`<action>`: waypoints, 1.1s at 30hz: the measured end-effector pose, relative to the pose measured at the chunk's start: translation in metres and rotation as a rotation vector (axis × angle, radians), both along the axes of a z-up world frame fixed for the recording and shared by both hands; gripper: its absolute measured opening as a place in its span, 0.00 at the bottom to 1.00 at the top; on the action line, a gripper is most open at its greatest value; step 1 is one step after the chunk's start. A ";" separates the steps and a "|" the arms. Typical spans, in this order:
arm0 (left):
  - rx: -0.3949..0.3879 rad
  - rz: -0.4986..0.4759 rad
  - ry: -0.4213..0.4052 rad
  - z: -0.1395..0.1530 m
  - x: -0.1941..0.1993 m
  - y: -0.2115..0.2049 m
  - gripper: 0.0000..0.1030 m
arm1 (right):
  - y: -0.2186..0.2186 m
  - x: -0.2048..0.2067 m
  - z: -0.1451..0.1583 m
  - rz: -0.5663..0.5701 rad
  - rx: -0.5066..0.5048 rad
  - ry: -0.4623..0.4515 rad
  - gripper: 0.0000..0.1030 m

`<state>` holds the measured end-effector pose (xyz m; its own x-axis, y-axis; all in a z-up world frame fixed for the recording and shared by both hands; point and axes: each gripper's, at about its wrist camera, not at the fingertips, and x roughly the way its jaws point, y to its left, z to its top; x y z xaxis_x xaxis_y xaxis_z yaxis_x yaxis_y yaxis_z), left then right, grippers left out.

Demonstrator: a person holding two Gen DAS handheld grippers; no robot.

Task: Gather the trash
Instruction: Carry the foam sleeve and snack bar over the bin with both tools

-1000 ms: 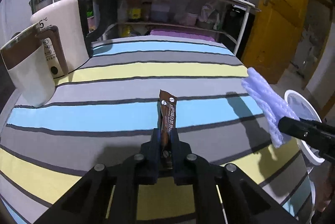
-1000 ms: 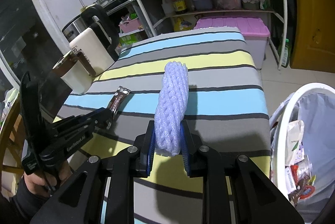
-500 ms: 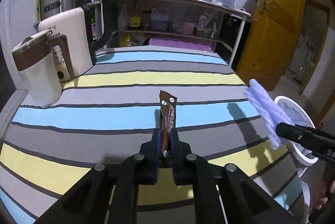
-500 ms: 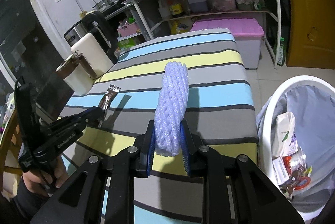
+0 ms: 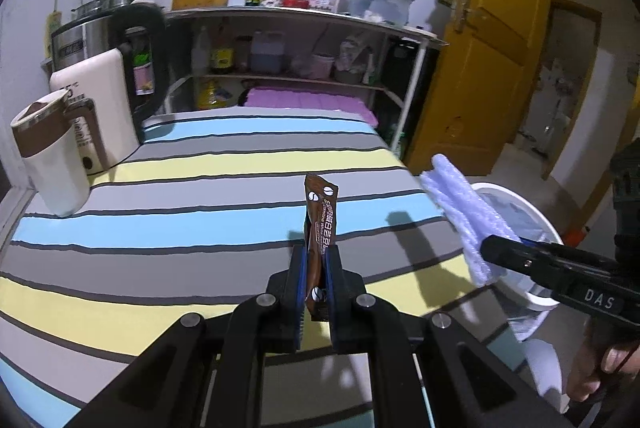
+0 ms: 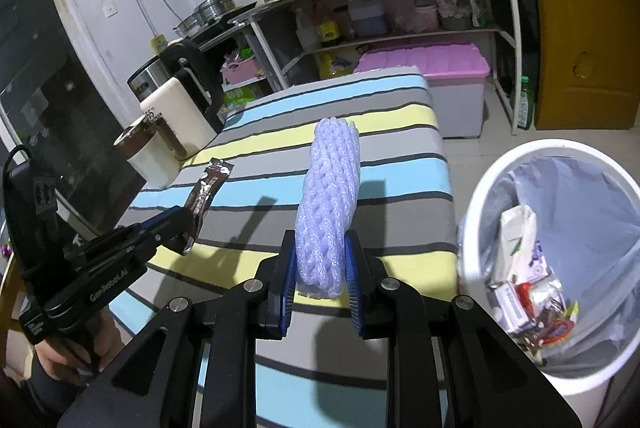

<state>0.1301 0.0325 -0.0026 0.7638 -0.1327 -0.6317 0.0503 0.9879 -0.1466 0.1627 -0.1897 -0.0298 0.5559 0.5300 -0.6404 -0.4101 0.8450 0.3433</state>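
Note:
My left gripper [image 5: 316,260] is shut on a brown coffee sachet [image 5: 320,224] and holds it upright above the striped table [image 5: 180,196]. The sachet also shows in the right wrist view [image 6: 206,190]. My right gripper [image 6: 320,260] is shut on a purple foam net sleeve [image 6: 330,200], held above the table's right edge; the sleeve also shows in the left wrist view [image 5: 464,212]. A white trash bin [image 6: 500,180] lined with a bag stands on the floor right of the table, with several wrappers inside.
A white mug with a brown lid [image 5: 48,156], a white kettle [image 5: 100,108] and a steel kettle [image 5: 104,32] stand at the table's left side. A metal shelf rack [image 5: 300,16] and a pink-lidded box [image 6: 432,60] are behind. A yellow door [image 5: 488,48] is at right.
Both grippers have risen and pulled back from the table, each still holding its item. The trash bin has come further into the right wrist view.

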 end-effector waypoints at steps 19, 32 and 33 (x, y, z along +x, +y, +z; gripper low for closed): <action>-0.038 -0.173 -0.023 0.014 -0.020 -0.088 0.09 | -0.061 -0.043 0.021 -0.110 -0.004 -0.057 0.23; -0.045 -0.273 -0.020 0.016 -0.012 -0.136 0.09 | -0.110 -0.053 0.014 -0.205 -0.001 -0.042 0.23; -0.044 -0.282 -0.019 0.015 -0.010 -0.140 0.09 | -0.114 -0.052 0.013 -0.212 -0.001 -0.039 0.23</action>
